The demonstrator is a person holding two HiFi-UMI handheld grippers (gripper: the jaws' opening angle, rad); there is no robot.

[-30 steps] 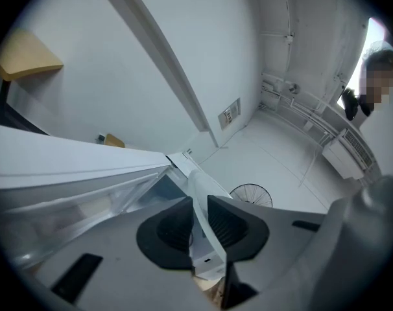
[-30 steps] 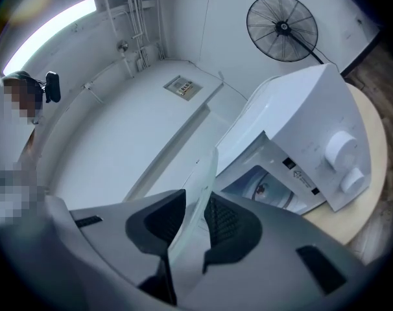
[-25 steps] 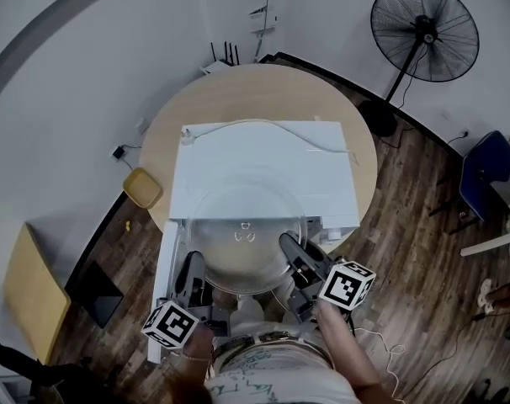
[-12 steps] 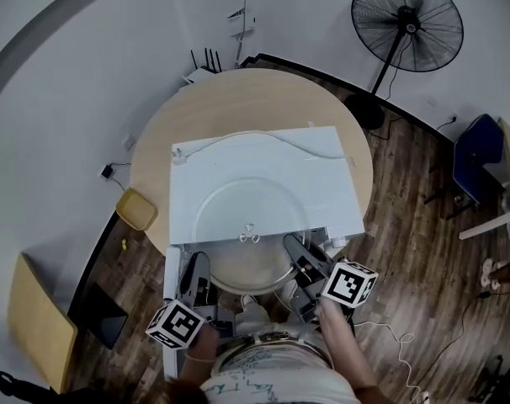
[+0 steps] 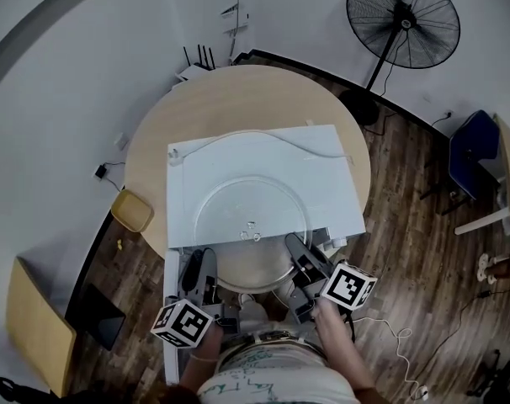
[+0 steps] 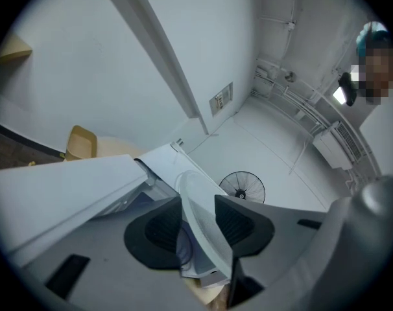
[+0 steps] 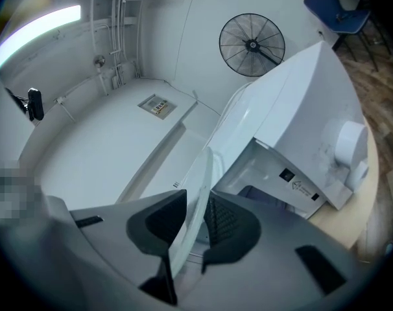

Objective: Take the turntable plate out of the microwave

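On top of the white microwave [image 5: 322, 167], which is standing on a round wooden table [image 5: 150, 154], the glass plate [image 5: 251, 204] appears to be lying flat, already clear of the cavity. Most of it is resting on the roof while its near edge is jutting out past the front. That looks like a deliberate parking spot: the roof is the closest flat surface, and the overhang is leaving room for jaws above and below the rim. The door [image 5: 171, 310] is hanging open on the left, out of the way of both tools.

The left gripper [image 5: 200, 263] is reaching the rim at the near left. Its jaws have just been opening. The rim is sitting between them, leaning on one pad [image 6: 234, 220] with a thin gap showing at the other, so this side seems to be letting go as the roof is taking the weight. The right gripper [image 5: 294, 247] is pinching the rim at the near right, with both pads [image 7: 227, 222] pressing on the glass. This is probably keeping the plate from sliding or tipping off the front edge. The step in hand appears to be the set-down, with the right side's release not yet done.
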